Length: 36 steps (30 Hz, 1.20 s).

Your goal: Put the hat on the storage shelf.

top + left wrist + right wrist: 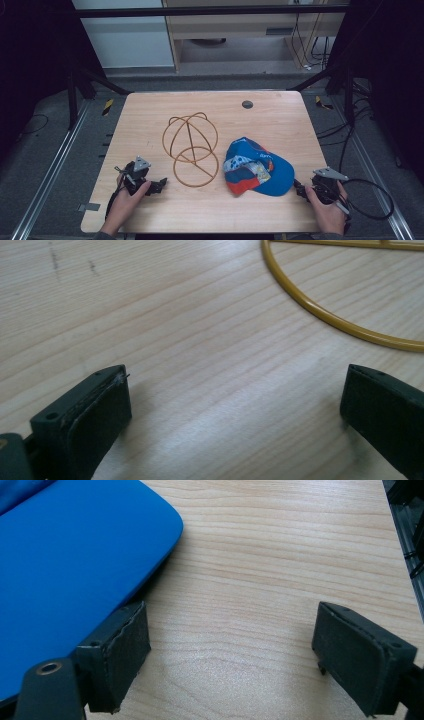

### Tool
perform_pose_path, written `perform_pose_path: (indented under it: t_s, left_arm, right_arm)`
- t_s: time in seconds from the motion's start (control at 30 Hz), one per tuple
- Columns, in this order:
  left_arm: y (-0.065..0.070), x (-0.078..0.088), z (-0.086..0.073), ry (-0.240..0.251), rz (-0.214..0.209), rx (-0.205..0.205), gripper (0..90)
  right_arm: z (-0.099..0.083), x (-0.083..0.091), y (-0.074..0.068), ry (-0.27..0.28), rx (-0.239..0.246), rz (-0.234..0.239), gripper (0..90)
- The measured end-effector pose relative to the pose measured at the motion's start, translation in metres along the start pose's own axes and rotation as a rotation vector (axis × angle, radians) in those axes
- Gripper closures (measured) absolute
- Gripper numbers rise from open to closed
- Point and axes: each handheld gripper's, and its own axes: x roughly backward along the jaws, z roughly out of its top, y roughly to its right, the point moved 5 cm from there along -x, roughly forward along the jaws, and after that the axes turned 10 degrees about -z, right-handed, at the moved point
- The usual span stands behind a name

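Fig.: two-handed setup w/ cap and wire stand, high view plus both gripper views.

Cap, blue w/ red and patterned panels, lies on the table at right-centre, brim toward the right hand-held gripper. That gripper sits low at the table's near right edge, jaws spread wide, nothing between them; in the right gripper view the blue brim lies just beside one jaw, not pinched. Probable reason: lined up to take the cap by its stiff brim.

Wire stand, gold hoops on a ring base, stands left of the cap, apart from it; likely the form meant to carry the cap.

Left hand-held gripper rests near the stand's base ring, jaws likewise spread and empty; prob. placed to steady the stand.

Count: 1 cap, 1 stand, 2 grippers, 1 dark round disc in the table's far side.
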Motion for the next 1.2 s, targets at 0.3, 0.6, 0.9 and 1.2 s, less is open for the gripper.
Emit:
perform_pose_path:
  t_s: [0.3,0.6,0.9,1.2]
  left_arm:
    - [-0.001,0.001,-0.001,-0.002,0.002,0.004,0.0]
    - [-0.001,0.002,-0.002,-0.003,0.010,0.012,0.0]
    - [0.000,0.003,-0.003,-0.001,0.005,0.012,0.0]
    - [0.000,0.003,-0.003,-0.002,0.000,0.003,0.0]
  right_arm:
    - [-0.002,0.002,-0.001,0.000,0.009,0.014,15.9]
    - [-0.008,0.011,-0.001,0.009,0.013,0.049,18.1]
    - [0.001,0.047,0.010,0.028,0.069,0.059,17.6]
    - [0.042,0.070,-0.022,-0.003,0.211,0.165,18.4]
